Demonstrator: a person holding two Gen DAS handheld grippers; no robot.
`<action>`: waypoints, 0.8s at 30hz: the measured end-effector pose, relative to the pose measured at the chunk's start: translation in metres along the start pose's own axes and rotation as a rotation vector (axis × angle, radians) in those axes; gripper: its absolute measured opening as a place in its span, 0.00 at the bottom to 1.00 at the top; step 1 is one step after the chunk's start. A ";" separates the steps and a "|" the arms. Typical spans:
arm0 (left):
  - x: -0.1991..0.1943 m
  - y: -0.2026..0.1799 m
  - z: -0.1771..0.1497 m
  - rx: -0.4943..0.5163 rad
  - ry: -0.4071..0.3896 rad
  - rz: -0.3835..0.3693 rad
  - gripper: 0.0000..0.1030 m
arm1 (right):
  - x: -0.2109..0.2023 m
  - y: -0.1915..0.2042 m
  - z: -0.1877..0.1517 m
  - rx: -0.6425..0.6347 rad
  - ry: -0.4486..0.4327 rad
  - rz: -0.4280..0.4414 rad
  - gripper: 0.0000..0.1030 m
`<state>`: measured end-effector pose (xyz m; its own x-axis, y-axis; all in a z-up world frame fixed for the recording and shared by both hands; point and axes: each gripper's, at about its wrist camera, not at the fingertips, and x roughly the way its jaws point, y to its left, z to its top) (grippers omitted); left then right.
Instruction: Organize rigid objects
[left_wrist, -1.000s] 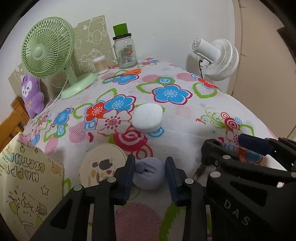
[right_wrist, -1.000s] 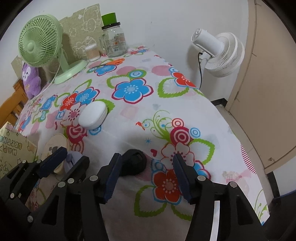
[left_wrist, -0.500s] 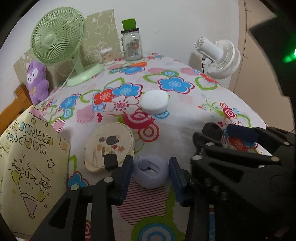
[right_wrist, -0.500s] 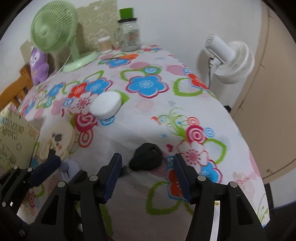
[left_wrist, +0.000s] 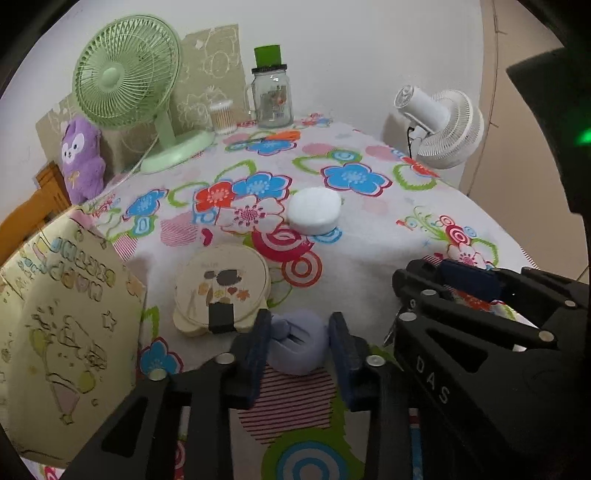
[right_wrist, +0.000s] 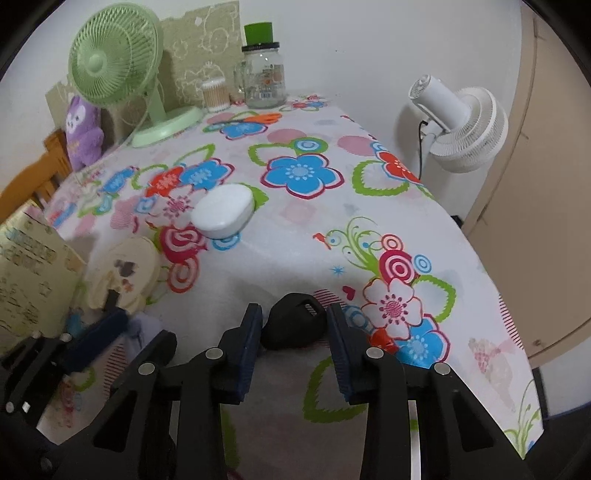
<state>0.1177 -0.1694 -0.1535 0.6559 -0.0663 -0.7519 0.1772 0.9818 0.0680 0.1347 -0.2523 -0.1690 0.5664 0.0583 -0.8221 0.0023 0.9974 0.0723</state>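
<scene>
My left gripper (left_wrist: 300, 332) is closing its jaws tight on a lilac round object (left_wrist: 295, 349) low over the flowered tablecloth, and both pads press its sides. My right gripper (right_wrist: 294, 325) is closing on a black rounded object (right_wrist: 291, 328) with a slot in its top, pads touching it on both sides. The two grippers sit side by side: the right gripper (left_wrist: 461, 280) shows in the left wrist view, the left gripper (right_wrist: 99, 332) in the right wrist view. A white round case (left_wrist: 314, 210) and a cream round compact (left_wrist: 221, 288) lie just beyond.
A paper gift bag (left_wrist: 62, 332) stands close on the left. At the back are a green fan (left_wrist: 129, 74), a purple plush (left_wrist: 83, 158), a cotton-swab tub (left_wrist: 222, 116) and a glass jar (left_wrist: 271, 96). A white fan (right_wrist: 461, 125) stands off the table's right edge (right_wrist: 480, 266).
The right gripper's jaws have come together from wide apart onto the black object. The left gripper stays shut on the lilac object. Both views have tilted slightly.
</scene>
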 end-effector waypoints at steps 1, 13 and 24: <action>-0.001 0.001 0.000 -0.002 0.000 -0.004 0.26 | -0.003 0.000 0.000 0.000 -0.005 -0.009 0.37; 0.004 0.012 -0.011 -0.061 0.053 -0.019 0.45 | -0.007 0.010 -0.011 -0.022 0.012 -0.021 0.37; 0.008 0.015 -0.009 -0.086 0.062 -0.048 0.40 | -0.007 0.013 -0.007 -0.038 0.010 -0.027 0.37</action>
<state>0.1188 -0.1531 -0.1641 0.6008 -0.1053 -0.7924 0.1421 0.9896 -0.0237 0.1253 -0.2396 -0.1662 0.5580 0.0318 -0.8292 -0.0137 0.9995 0.0291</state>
